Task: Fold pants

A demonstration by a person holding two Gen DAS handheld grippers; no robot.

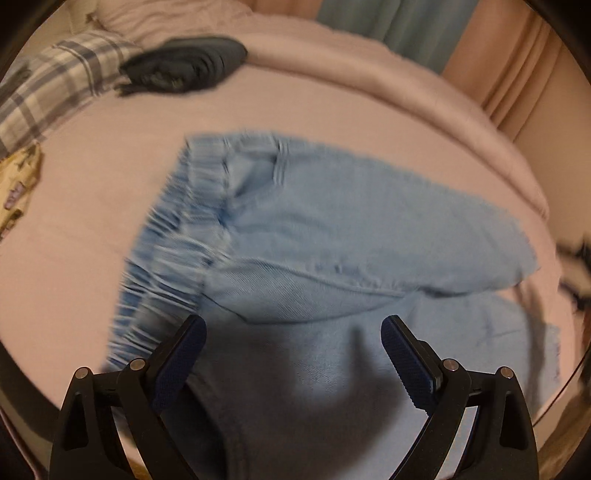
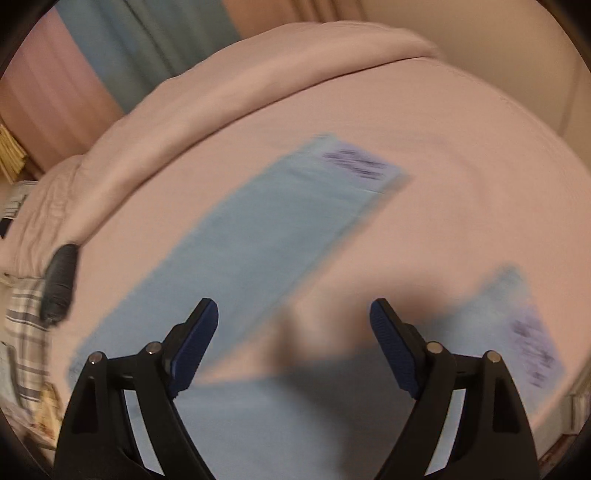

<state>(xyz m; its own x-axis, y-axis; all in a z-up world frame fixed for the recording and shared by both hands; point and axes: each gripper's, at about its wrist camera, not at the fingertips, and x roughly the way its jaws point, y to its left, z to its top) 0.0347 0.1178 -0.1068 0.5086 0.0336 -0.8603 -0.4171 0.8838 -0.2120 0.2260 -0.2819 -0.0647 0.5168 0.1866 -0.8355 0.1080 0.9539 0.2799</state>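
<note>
One pair of light-blue pants [image 1: 332,229] lies flat on the pink bed [image 1: 92,229], filling the centre of the left wrist view. Its gathered elastic waistband [image 1: 177,236] sits at 9 o'clock of the garment, and the cloth runs from there toward 3 o'clock, so the long axis lies roughly across that view. In the right wrist view two legs are counted: one leg [image 2: 258,229] stretches from 7 o'clock to 1 o'clock, ending in a hem with a dark printed patch [image 2: 354,166]; the second hem [image 2: 532,332], also printed, lies at 4 o'clock. The two legs diverge, with bare sheet between them.

Surroundings: one dark folded garment [image 1: 184,66] rests at 11 o'clock, well apart from the pants; one plaid cloth [image 1: 51,88] lies beside it at 10 o'clock; a rolled pink duvet [image 1: 369,74] borders the bed at 1 o'clock, with curtains [image 1: 406,22] behind. Nothing lies on the pants.

Two claws are counted. The left claw [image 1: 293,354] is spread wide above the seat of the pants, its blue pads [image 1: 177,365] clear of the cloth, holding nothing. The right claw [image 2: 293,343] is likewise spread wide over the crotch region, with nothing between its fingers. Both views are motion-blurred.
</note>
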